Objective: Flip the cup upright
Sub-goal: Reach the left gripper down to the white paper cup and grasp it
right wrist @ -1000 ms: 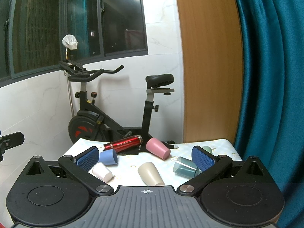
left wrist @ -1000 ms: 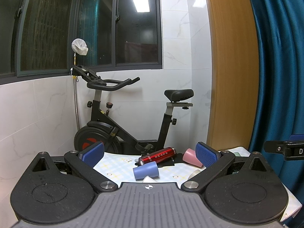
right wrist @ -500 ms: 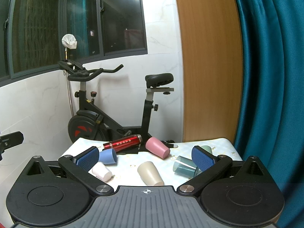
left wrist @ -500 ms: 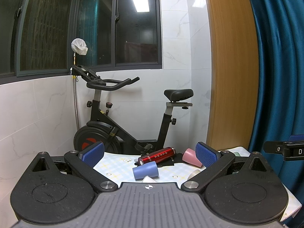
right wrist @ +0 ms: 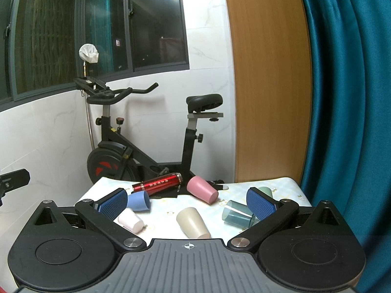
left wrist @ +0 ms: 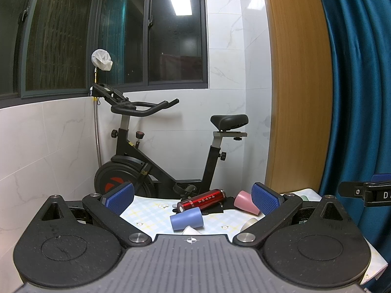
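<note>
Several cups lie on their sides on a checked tablecloth point(right wrist: 166, 206): a blue cup point(right wrist: 138, 201), a white cup point(right wrist: 130, 220), a beige cup point(right wrist: 193, 222), a pink cup point(right wrist: 202, 189) and a clear teal cup point(right wrist: 236, 213). A green cup point(right wrist: 265, 191) sits behind my right finger. My right gripper point(right wrist: 187, 201) is open and empty above the near table edge. My left gripper point(left wrist: 193, 196) is open and empty; the blue cup point(left wrist: 187, 219) and pink cup point(left wrist: 245, 202) lie ahead of it.
A red metal bottle point(right wrist: 157, 183) lies on a black cloth at the back of the table. An exercise bike point(right wrist: 136, 146) stands behind the table against a tiled wall. A wooden panel point(right wrist: 268, 78) and blue curtain point(right wrist: 347, 97) are on the right.
</note>
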